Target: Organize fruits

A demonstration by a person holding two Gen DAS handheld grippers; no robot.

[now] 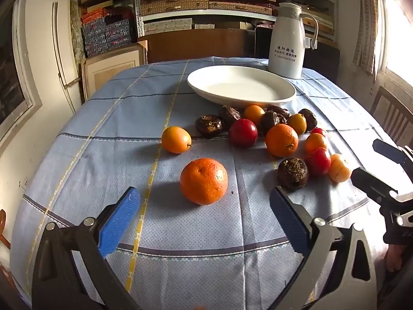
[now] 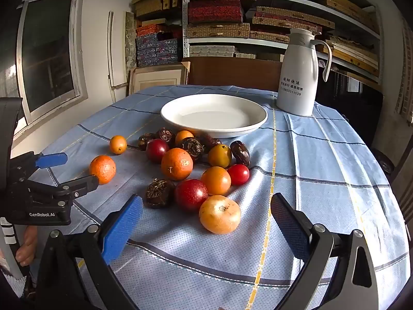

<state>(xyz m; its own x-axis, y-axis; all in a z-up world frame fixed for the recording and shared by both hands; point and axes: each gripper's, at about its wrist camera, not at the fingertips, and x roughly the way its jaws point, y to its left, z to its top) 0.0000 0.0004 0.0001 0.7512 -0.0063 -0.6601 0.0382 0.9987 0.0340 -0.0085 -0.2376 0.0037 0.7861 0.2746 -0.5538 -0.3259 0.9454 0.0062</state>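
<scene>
- In front of the white plate [image 2: 213,115], the fruits [image 2: 191,165] lie in a pile on the blue cloth [image 2: 322,160].
- The left gripper [image 1: 205,202] is wide open by one orange [image 1: 204,180], holding nothing.
- The right gripper [image 2: 206,214] is wide open too, empty.

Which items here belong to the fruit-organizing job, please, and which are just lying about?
For the job:
- mixed orange, red and dark brown fruits
- empty white oval ceramic plate

Lying about:
- white plastic thermos jug
- patterned boxes on shelves
</scene>
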